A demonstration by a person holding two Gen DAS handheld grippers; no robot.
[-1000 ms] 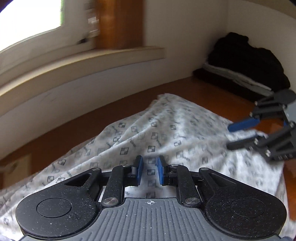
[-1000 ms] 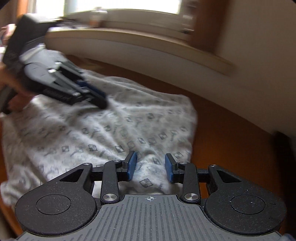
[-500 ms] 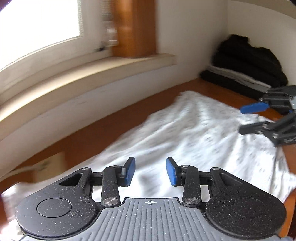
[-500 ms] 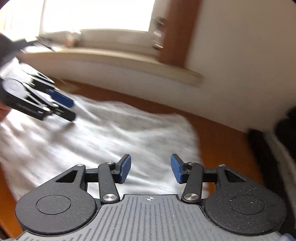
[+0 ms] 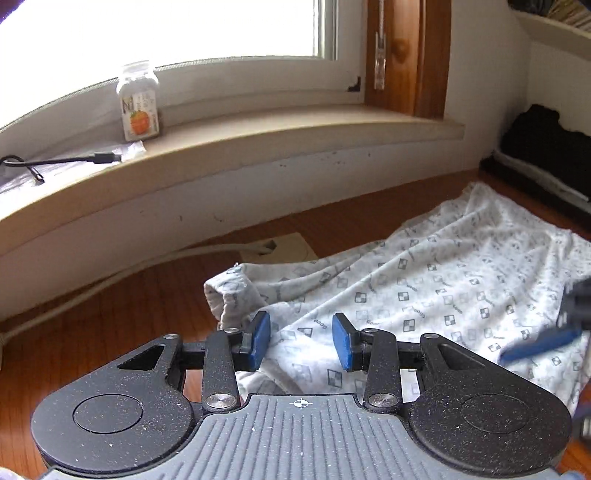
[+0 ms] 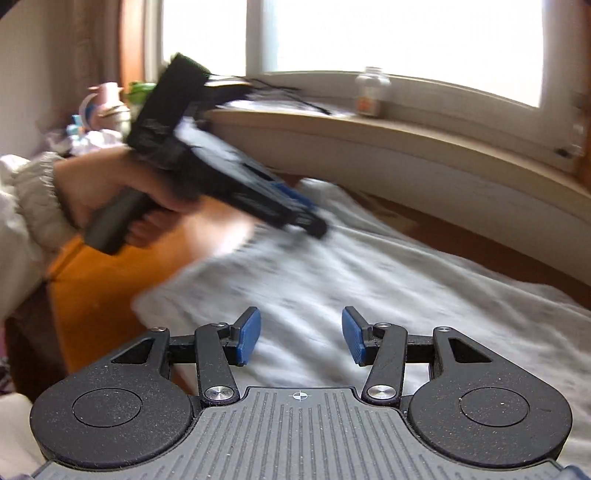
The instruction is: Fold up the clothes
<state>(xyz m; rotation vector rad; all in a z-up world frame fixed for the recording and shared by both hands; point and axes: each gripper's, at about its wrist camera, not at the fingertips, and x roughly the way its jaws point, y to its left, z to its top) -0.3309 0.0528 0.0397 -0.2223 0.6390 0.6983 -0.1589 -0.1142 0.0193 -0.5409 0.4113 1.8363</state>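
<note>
Left wrist: left gripper (image 5: pixel 301 341) gaping over patterned garment (image 5: pixel 424 280) | right wrist: right gripper (image 6: pixel 301 336) gaping, hand (image 6: pixel 110 192) visible

- Bright window (image 5: pixel 184 33) with a wood frame (image 5: pixel 406 55) on its right.
- Beige sill (image 5: pixel 295 125) below it.
- White wall (image 5: pixel 221 206) under the sill.
- Wooden surface (image 5: pixel 92 332) beneath.

Garment (image 5: pixel 424 280): soft white cloth, matt, creased, printed with small grey squares. Table (image 5: pixel 110 321): reddish-brown wood, smooth with a slight sheen. Left gripper (image 5: pixel 301 341): black plastic, matt and speckled, with blue pads and bright metal pivot screws; grey ribbed plate behind. Jar (image 5: pixel 138 101) on windowsill: clear, glossy, paper label. Windowsill (image 5: pixel 258 136): matt beige.
</note>
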